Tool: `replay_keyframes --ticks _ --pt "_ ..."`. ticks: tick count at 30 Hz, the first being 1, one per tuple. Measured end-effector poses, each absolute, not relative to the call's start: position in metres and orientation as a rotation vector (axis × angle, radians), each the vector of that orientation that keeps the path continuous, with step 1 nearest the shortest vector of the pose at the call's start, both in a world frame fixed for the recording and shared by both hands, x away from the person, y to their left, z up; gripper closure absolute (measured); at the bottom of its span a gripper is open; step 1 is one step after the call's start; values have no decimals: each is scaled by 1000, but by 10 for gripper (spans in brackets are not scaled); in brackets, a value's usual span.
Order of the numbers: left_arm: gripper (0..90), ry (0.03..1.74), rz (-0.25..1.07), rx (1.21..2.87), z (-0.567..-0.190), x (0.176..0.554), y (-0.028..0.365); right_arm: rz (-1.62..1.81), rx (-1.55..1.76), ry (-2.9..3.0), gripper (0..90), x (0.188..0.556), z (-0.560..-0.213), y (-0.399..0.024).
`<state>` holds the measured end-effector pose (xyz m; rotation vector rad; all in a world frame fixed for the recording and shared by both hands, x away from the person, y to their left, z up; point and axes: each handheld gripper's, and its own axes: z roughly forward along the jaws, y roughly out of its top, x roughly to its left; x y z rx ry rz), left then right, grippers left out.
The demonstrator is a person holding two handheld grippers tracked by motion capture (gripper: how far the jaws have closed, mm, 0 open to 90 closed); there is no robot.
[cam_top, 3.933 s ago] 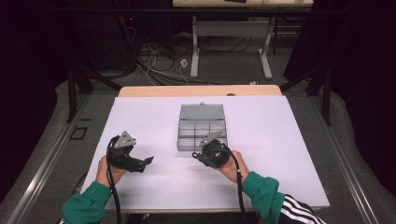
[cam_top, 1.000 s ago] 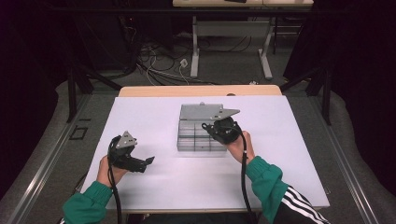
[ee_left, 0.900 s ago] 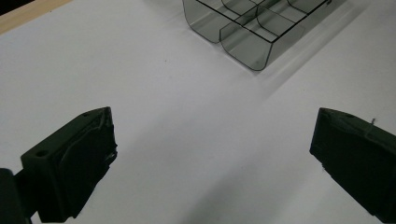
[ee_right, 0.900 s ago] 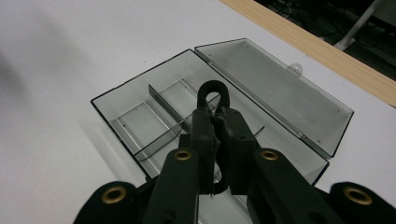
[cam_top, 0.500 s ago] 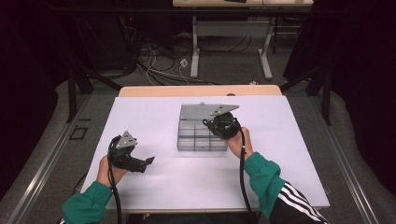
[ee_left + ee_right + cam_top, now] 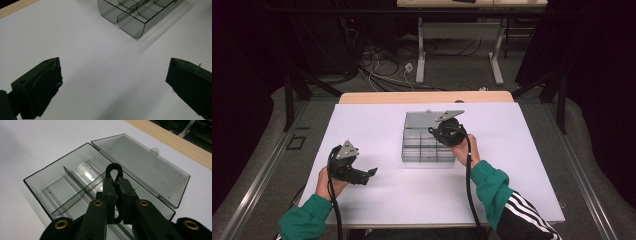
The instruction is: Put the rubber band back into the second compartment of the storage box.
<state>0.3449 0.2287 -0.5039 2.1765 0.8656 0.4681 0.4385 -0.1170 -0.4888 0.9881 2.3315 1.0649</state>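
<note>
A clear grey compartment box [image 6: 424,150] lies open in the middle of the white table, its lid [image 6: 422,119] folded back on the far side. My right gripper [image 6: 435,131] hovers over the box's far right part, shut on a small black loop [image 6: 114,171]. In the right gripper view the gripper [image 6: 117,188] holds the loop above the box [image 6: 60,182], whose thin dividers show, with the lid [image 6: 140,162] flat beyond. My left gripper [image 6: 371,172] rests low at the front left, open and holding nothing. From the left gripper view [image 6: 115,75] the box [image 6: 135,17] lies ahead.
The white table sheet [image 6: 522,160] spreads wide around the box, with a wooden table edge [image 6: 427,97] at the far side. Beyond it stand table legs and loose cables [image 6: 382,70] on the dark floor.
My right gripper has moved from the table in front of the box to above its far part, drifting slightly left and away in the last second. The left gripper has stayed still.
</note>
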Motion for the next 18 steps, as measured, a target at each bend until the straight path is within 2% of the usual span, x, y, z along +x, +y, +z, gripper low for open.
replay_keyframes --ticks 18 --pt "1 862 466 2175 -505 345 227 991 1030 2387 852 459 -505 -103"
